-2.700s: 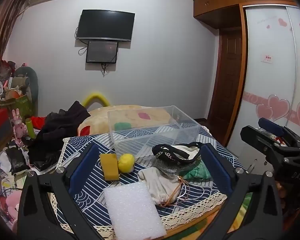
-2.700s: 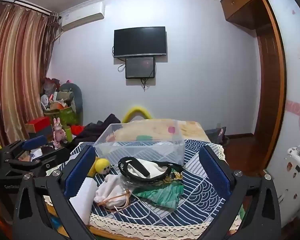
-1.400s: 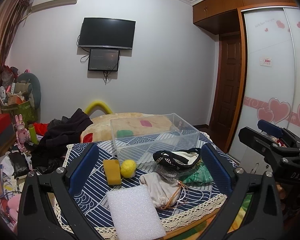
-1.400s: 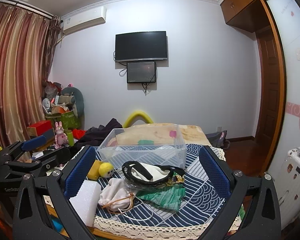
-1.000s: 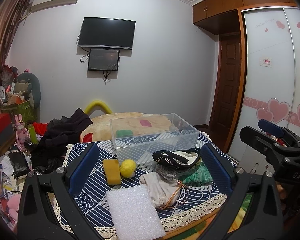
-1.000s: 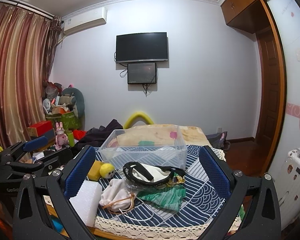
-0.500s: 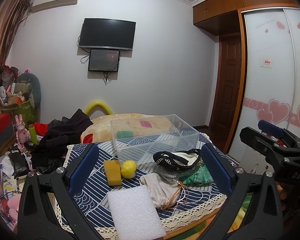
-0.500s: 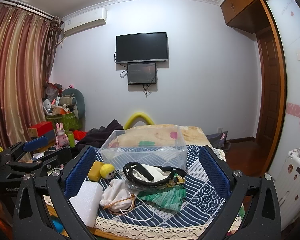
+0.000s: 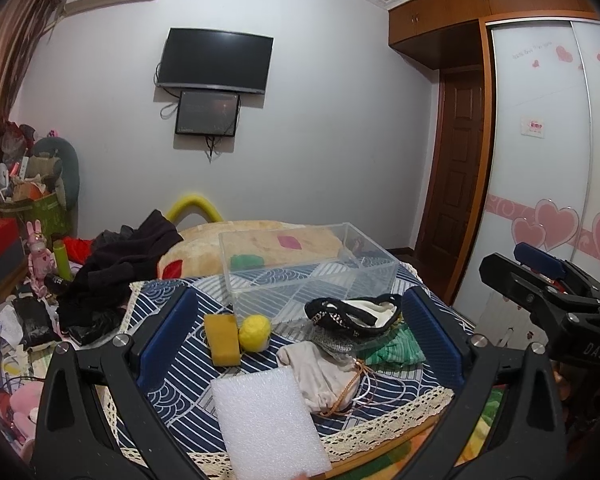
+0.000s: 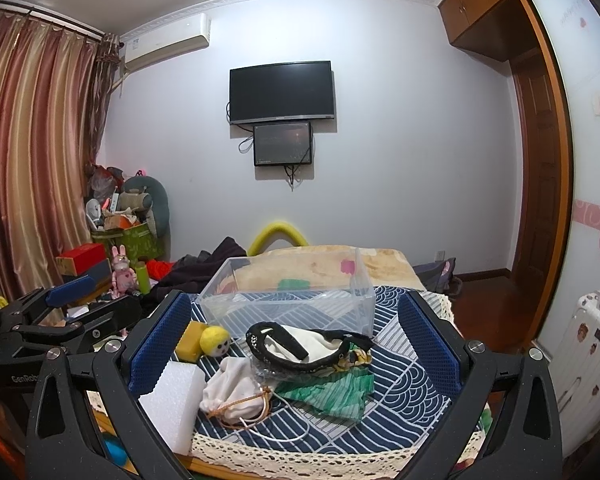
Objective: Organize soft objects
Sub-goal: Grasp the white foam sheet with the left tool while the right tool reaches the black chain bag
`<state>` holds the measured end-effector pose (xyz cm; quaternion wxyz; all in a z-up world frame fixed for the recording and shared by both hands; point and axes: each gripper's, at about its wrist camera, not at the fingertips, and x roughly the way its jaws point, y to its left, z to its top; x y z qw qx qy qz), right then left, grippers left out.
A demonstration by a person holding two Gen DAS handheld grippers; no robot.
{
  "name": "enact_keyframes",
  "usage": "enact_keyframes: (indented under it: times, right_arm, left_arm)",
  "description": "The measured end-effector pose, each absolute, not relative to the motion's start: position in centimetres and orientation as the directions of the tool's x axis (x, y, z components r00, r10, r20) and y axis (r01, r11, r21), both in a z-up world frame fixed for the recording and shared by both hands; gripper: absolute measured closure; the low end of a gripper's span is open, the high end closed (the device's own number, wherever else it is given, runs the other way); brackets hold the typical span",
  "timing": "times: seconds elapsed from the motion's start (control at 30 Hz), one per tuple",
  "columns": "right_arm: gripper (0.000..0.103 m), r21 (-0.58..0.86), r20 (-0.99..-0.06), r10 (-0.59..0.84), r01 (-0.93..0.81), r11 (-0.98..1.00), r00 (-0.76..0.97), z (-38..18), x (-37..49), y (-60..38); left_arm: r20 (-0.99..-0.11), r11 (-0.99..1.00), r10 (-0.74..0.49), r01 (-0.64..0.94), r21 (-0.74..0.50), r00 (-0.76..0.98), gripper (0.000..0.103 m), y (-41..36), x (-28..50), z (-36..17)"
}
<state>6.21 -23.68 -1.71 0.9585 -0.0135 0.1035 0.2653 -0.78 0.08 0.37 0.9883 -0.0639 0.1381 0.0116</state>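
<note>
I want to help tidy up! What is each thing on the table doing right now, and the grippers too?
Clear box: open, nothing in it.
Yellow ball: touching the sponge.
Yellow sponge: lying flat.
White foam block: at the table's near edge.
White pouch: crumpled, strings loose.
Left gripper: open.
Right gripper: open.

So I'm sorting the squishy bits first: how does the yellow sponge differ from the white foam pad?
The yellow sponge is a small, thick, dull-yellow block; the white foam pad is a much wider, pale, bubbly-textured slab. The sponge lies mid-cloth touching the yellow ball; the pad lies at the near edge, apart from it. Both lie flat outside the clear bin.
</note>
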Motion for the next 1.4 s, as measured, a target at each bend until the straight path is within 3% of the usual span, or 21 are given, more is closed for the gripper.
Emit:
enact_keyframes:
  times: [0.4,0.8,0.9,0.97,1.4]
  right_arm:
    - [0.0,0.02,-0.285,0.479,-0.494,0.869,0.83,-4.1,8.4,-23.3]
    - [0.001,0.019,-0.437,0.438,-0.479,0.878,0.786,-8.5,11.3,-23.1]
    - [0.004,0.039,-0.461,0.444,-0.483,0.875,0.768,-8.9,12.3,-22.9]
    - [0.004,0.052,-0.473,0.455,-0.492,0.869,0.754,-8.8,12.9,-22.7]
    - [0.002,0.074,-0.553,0.473,-0.525,0.848,0.686,-9.7,17.4,-18.5]
  left_arm:
    - [-0.44,0.984,0.012,-0.088,-0.153,0.898,0.0,1.3,2.2,-4.5]
    - [-0.621,0.976,-0.002,-0.133,-0.17,0.784,0.0,2.2,4.9,-10.8]
    - [-0.626,0.973,-0.015,-0.133,-0.188,0.779,0.0,2.7,5.0,-11.6]
    - [-0.621,0.973,-0.02,-0.127,-0.191,0.784,0.01,3.0,5.0,-11.8]
    - [-0.559,0.975,-0.014,-0.112,-0.19,0.829,0.011,3.5,4.0,-10.2]
